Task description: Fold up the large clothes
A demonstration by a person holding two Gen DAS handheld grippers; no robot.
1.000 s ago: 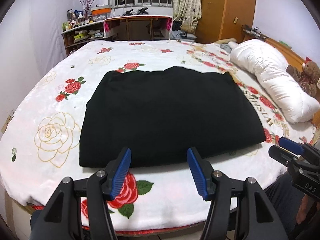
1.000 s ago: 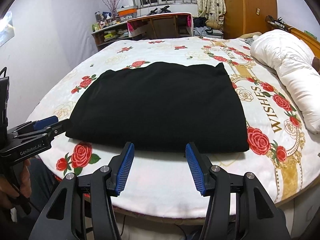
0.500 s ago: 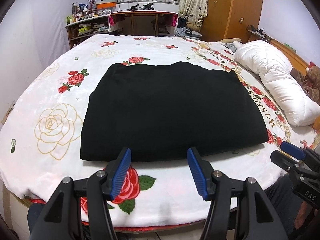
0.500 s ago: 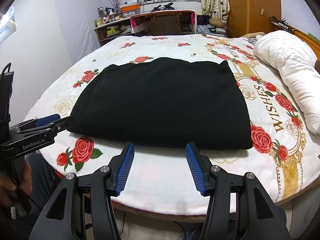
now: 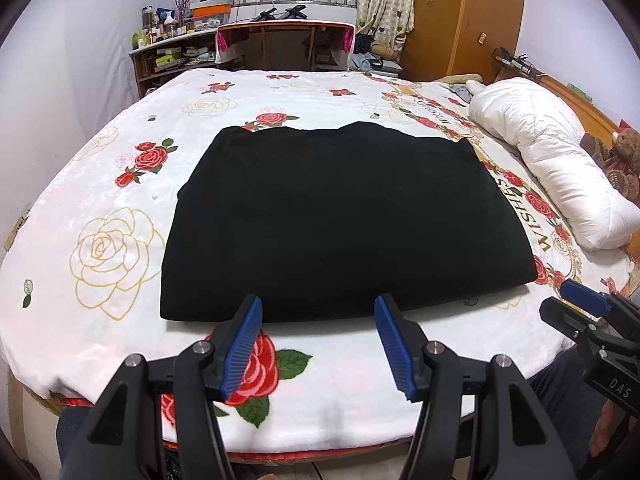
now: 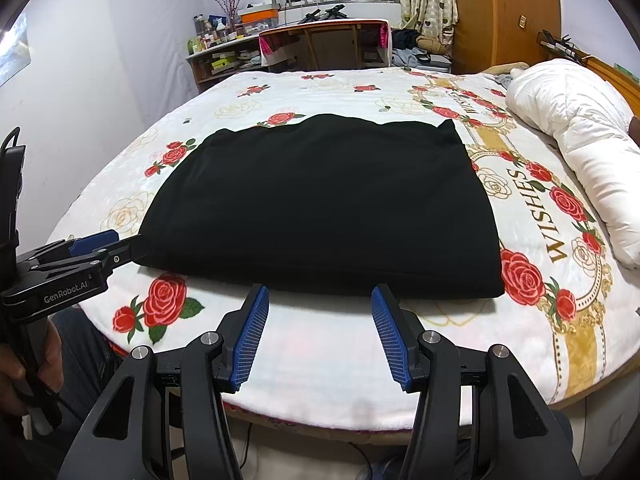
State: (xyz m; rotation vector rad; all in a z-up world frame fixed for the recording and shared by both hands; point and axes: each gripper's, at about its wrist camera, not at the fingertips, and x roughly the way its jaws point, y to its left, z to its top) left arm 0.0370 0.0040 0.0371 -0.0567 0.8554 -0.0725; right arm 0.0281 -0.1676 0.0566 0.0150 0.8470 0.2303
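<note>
One black garment [image 5: 344, 220], two hand-held grippers [image 5: 318, 312]

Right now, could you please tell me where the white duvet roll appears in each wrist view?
Left wrist view: white duvet roll at right edge, right of the black garment.
Right wrist view: duvet roll at upper right edge.
Shared landmark: the WISHES lettering between garment and duvet.

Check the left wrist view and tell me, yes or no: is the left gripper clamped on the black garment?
No. The left gripper has its jaws apart over bare blanket, just short of the folded black garment.
</note>
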